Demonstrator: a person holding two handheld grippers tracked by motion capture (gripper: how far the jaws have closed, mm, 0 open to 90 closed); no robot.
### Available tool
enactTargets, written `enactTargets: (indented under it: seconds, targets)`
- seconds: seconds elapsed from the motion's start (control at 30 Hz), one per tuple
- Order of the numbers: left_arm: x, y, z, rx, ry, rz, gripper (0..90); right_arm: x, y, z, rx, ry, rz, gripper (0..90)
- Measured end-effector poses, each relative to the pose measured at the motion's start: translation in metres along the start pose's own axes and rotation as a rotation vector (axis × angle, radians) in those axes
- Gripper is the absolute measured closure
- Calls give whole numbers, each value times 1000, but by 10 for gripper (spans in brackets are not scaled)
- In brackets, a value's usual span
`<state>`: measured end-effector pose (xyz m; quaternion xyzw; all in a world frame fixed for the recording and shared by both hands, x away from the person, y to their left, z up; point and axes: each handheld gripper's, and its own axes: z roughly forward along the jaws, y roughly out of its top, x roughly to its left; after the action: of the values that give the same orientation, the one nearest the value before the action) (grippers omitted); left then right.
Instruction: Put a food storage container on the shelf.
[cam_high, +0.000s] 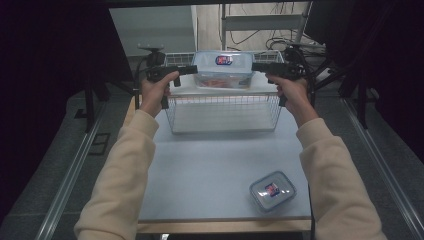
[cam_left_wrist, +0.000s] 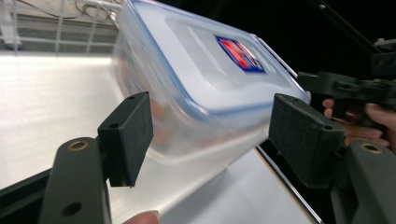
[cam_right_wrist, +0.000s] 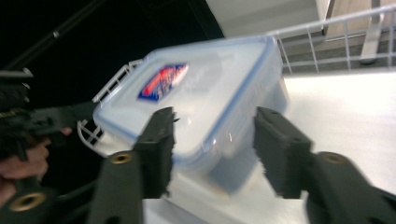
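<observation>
A clear lidded container (cam_high: 223, 67) with a blue seal and a red-and-blue label is in the far part of a wire basket (cam_high: 222, 112). My left gripper (cam_high: 192, 69) points at its left end and my right gripper (cam_high: 256, 66) at its right end. In the left gripper view the box (cam_left_wrist: 196, 70) looks tilted and blurred just beyond my left gripper (cam_left_wrist: 212, 133), whose pads (cam_left_wrist: 303, 135) stand apart and bare. In the right gripper view my right gripper (cam_right_wrist: 212, 140) straddles a corner of the box (cam_right_wrist: 205, 93) with its jaws apart.
A smaller lidded container (cam_high: 272, 190) lies near the front right corner of the pale table (cam_high: 210, 165). The basket's floor is white and its wire walls rise around the box. Dark stands and cables surround the table.
</observation>
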<state>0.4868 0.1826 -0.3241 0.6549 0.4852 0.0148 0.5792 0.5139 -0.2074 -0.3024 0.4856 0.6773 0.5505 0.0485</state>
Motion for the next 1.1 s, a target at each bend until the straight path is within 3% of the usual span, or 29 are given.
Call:
enactTargets:
  seconds: [0.13, 0.3, 0.43, 0.63, 1.1]
  targets:
    - [-5, -15, -8, 9, -1, 23, 294, -1, -20, -8, 18, -17, -35, 758]
    - [-8, -28, -10, 22, -18, 29, 295, 0, -41, 5, 110, 30, -82, 886]
    - [-9, -31, -10, 25, -25, 32, 293, 7, -46, 21, 132, 66, -111, 895]
    - [-9, -34, -11, 45, -27, 42, 292, 9, -47, 36, 118, 57, -105, 895]
    - [-9, -37, -11, 48, -34, 38, 282, -1, -40, 35, 75, 16, -70, 896]
